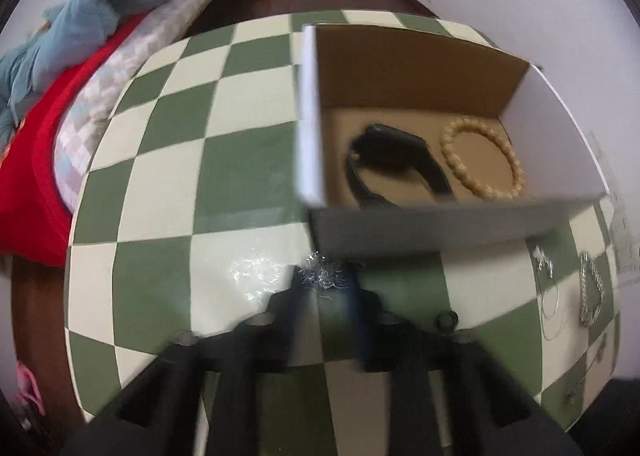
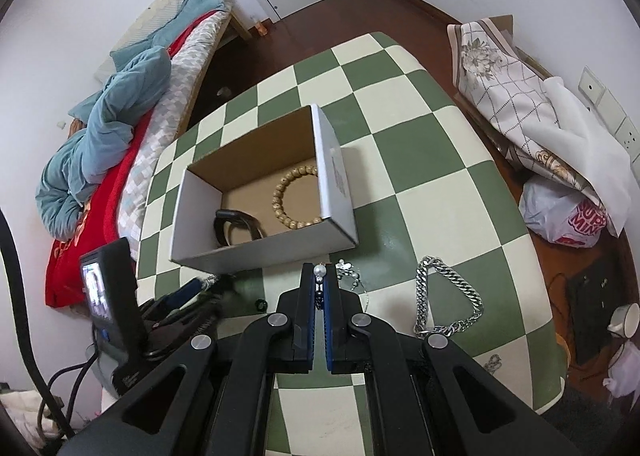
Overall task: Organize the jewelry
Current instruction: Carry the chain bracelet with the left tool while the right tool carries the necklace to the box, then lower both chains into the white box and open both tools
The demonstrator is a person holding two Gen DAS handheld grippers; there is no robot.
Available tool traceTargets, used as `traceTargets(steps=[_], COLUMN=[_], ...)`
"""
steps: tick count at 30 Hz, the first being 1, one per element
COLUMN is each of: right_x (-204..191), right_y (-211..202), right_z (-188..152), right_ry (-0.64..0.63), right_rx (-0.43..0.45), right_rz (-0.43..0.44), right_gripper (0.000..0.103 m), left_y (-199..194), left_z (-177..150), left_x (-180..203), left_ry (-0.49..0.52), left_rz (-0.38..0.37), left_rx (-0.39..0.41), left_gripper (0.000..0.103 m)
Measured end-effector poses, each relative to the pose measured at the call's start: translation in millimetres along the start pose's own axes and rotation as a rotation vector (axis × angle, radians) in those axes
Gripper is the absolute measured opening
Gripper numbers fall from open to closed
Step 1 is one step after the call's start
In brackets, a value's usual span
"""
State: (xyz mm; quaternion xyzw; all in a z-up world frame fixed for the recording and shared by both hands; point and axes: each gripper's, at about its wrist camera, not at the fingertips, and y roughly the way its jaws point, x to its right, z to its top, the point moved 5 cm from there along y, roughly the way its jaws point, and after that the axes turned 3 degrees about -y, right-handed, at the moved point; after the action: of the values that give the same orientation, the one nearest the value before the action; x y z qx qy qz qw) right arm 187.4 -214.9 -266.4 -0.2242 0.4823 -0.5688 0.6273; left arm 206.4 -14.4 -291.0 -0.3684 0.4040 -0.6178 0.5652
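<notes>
Green-and-cream checkered table [image 2: 432,176] fills the middle of both views, wooden floor behind it; at upper left of the frame, a bed with a red cover [image 2: 76,240] and a crumpled blue blanket [image 2: 120,124]. Item, lower left of the right-wrist view: my left gripper [image 1: 324,282], tips down at the tabletop just before the near wall of the box, its jaws nearly together on a small tangle of fine silver chain [image 1: 326,276]; blur keeps me from telling how firmly it is pinched. Item, centre: open cardboard box [image 2: 340,176], white outside, brown inside, standing on the table. Contents: a black watch [image 1: 394,160] on the left of the box floor and a tan beaded bracelet [image 1: 482,160] on the right, lying close beside each other. Item, lower centre of the right-wrist view: my right gripper [image 2: 319,288], jaws closed on a small pearl piece [image 2: 319,270], a white bead showing at the tips and a dark bit between the blue pads. Item, just right of those tips: a small silver chain with beads [image 2: 348,270] on the table. Item, further right: a heavy silver curb-link chain [image 2: 448,296] lying in a loose loop. Item, upper right: patterned bedding [image 2: 504,92] and a plastic bag [image 2: 560,216] by the wall.
</notes>
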Motion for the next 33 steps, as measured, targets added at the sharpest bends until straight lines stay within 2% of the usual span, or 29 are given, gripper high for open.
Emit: traceTargets(steps=[7,15,23,27,33], right_x=[4,-9,-45,-68,-102], right_y=[-7,-46,-103,-130,-154], right_z=[0,10,39,61,99], right_ry=[0.013,-0.002,-0.057,-0.101,-0.171], right_rx=[0.011,0.068,0.141,0.187,0.243], right_rz=[0.007,0.064,0.139,0.151,0.144], right_gripper=[0.003,0.003,0.003,0.003,0.003], left_y=[-13,-77,-161,-195,-211], left_z=[-20,-20,33,67,111], left_x=[-7,-7,4,8,10], left_ry=[-0.059,-0.051,-0.015,0.01,0.044], left_rz=[-0.073,-0.133,-0.205,-0.202,-0.183], left_rx=[-0.02,0.038,0.168,0.236,0.275], left_gripper=[0.002,0.002,0.002,0.002,0.002])
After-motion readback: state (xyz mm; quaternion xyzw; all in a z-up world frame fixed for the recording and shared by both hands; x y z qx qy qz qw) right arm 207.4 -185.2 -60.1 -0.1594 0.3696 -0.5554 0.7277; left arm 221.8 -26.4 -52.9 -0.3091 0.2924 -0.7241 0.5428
